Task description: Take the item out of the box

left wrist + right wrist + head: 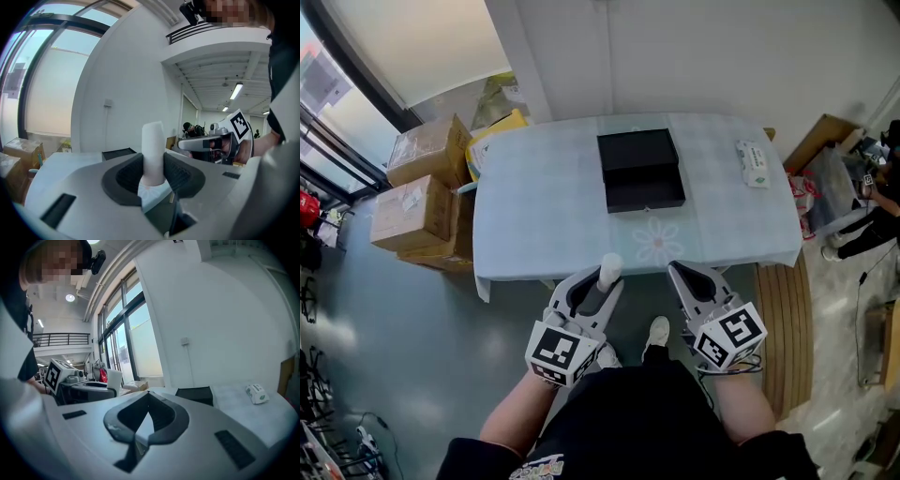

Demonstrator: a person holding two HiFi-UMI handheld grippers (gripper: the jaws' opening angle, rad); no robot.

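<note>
A black box lies open at the middle of the pale blue table, and its two halves look empty from above. My left gripper hangs off the table's near edge, shut on a white cylinder. In the left gripper view that cylinder stands upright between the dark pads. Beside it, my right gripper is shut with its tips touching and nothing between them. The black box lies ahead of it on the table.
A white packet lies near the table's right end. Cardboard boxes are stacked on the floor at the left, by the window. More boxes and bags sit at the right. A wooden board lies beside the table.
</note>
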